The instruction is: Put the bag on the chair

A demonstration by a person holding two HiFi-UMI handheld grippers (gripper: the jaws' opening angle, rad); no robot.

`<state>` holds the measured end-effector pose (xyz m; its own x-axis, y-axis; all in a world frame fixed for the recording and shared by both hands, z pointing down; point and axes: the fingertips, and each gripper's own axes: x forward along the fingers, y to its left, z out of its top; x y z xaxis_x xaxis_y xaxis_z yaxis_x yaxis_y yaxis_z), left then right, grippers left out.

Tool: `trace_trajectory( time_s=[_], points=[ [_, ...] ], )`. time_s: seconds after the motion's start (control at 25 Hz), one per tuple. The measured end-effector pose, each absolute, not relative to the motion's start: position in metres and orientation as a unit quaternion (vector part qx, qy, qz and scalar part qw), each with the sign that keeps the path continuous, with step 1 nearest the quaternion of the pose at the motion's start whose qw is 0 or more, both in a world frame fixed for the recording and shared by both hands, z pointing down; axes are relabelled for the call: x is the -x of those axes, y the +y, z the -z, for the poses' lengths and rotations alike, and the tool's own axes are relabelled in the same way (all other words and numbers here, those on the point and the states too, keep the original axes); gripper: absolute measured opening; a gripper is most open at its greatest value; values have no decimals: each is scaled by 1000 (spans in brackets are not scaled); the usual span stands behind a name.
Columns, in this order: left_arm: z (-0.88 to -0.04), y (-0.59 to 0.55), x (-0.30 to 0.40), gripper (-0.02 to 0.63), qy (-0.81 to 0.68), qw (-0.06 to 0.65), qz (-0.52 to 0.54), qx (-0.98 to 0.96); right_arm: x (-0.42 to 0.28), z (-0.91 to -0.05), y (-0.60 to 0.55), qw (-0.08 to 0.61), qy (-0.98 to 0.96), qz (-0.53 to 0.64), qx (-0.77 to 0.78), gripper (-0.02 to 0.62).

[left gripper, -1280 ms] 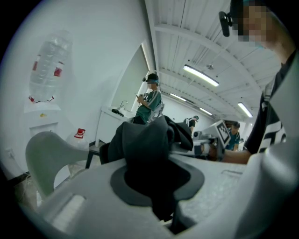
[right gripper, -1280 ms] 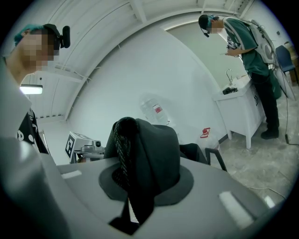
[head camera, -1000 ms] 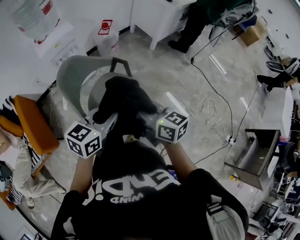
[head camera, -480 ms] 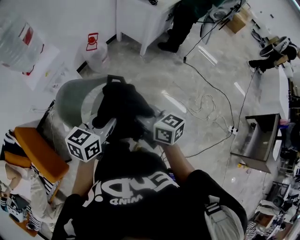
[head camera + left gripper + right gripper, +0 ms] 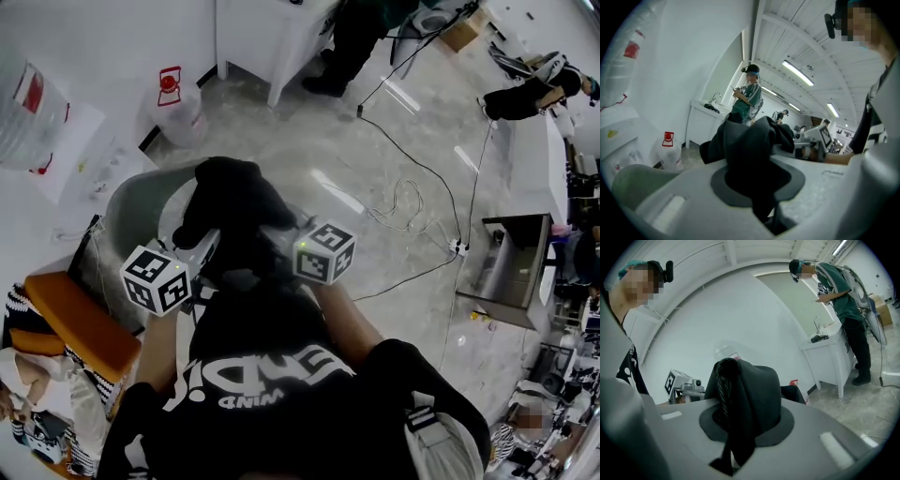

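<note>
Since both claws have travelled across the room in the last second, grips unchanged, the items stand thus:

- Left claw [image 5: 757, 197]: narrow, pinched on a fold of the bag [image 5: 230, 202].
- Right claw [image 5: 733, 437]: narrow, clamped on another fold, with a strap [image 5: 721, 380] running through it.
- Bag: black, soft, crumpled cloth, held up between the two claws; the strap is ribbed and woven. It hangs over the chair [image 5: 131, 202], where a second ago it was short of the seat. I judge that only lowering and release remain.
- Chair: grey, smooth moulded shell with a curved back and a paler seat.
- Floor [image 5: 309, 141]: pale, glossy, marbled, crossed by thin black cables [image 5: 427, 173].
- Jug [image 5: 176, 105]: clear plastic, red cap, beyond the chair.
- Bench [image 5: 258, 42]: white, plain, farthest.
</note>
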<state>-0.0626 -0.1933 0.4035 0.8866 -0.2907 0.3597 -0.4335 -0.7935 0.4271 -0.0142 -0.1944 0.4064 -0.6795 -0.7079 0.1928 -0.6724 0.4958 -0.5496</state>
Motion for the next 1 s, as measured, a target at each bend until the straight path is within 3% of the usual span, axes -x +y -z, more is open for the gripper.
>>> trace_trajectory(
  time_s=[1.0],
  points=[
    [-515,-302,59,66,-235,305,-179,-905,11,-517,-296,-19,856,368,362,66]
  ],
)
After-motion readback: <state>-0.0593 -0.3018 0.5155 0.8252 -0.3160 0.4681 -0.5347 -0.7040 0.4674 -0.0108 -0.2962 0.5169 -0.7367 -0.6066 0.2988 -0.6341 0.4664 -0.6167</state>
